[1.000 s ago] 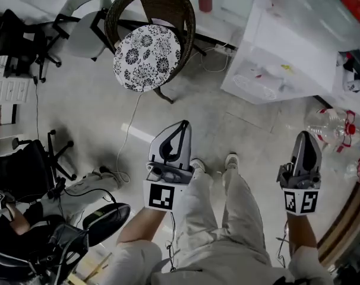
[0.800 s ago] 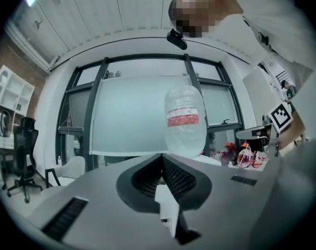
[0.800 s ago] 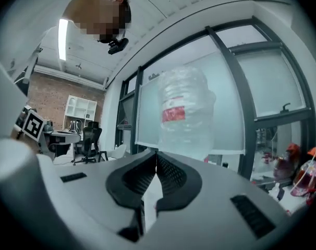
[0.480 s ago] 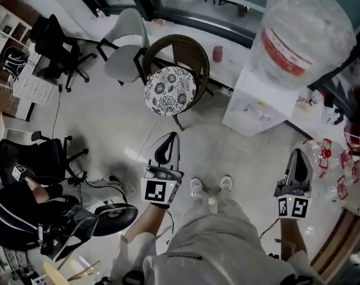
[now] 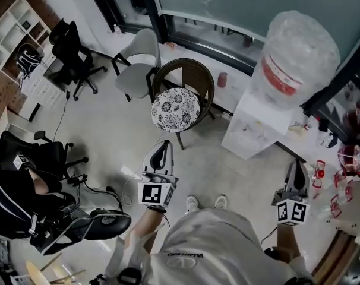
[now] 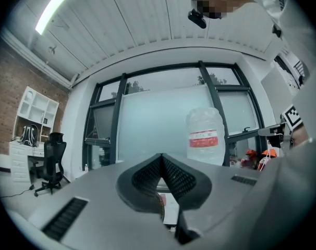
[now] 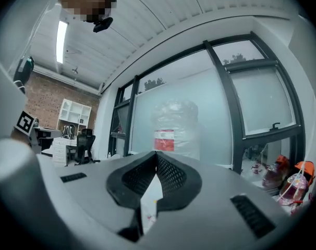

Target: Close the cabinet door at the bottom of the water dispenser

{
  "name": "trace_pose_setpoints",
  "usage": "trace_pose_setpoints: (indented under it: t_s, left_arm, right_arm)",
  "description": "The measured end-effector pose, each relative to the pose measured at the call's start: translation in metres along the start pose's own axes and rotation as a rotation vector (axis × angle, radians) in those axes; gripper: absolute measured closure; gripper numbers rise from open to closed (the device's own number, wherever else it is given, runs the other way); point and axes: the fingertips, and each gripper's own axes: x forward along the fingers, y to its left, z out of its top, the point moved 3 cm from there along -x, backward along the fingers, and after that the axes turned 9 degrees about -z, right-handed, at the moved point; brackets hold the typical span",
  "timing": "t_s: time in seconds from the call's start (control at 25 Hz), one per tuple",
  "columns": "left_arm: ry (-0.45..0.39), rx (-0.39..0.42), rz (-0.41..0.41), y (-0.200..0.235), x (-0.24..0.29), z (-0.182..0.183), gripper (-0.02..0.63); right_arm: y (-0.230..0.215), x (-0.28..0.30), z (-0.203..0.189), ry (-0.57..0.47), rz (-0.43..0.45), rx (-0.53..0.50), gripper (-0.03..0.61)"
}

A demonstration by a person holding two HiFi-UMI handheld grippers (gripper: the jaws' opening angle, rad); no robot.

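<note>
Our left hand-held gripper point(image 5: 164, 145) and right hand-held gripper point(image 5: 296, 164) are each pressed together on nothing. We see the white water dispenser point(image 5: 249, 130) at the upper right of the head view. It stands upright, long axis vertical, clear bottle point(image 5: 294, 57) on top, front facing us. Its bottom cabinet door we cannot make out.
</note>
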Motion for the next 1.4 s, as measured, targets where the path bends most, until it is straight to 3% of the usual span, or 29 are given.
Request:
trace_pose_setpoints:
  t_s: [0.52,0.8,1.4]
  left_arm:
    - [-0.067,0.008,0.030,0.004,-0.012,0.008,0.606]
    - [-0.066,0.009,0.016,0.017,-0.006,0.020,0.606]
    - [-0.054,-0.014,-0.010,-0.001,-0.010,0.015,0.606]
  right_arm:
    - [0.002,-0.006,0.001,-0.020,0.030,-0.002,0.563]
    - [0.008,-0.002,0.010,-0.017,0.021,-0.010,0.563]
    - [0.005,-0.013,0.007,-0.008,0.012,-0.004,0.563]
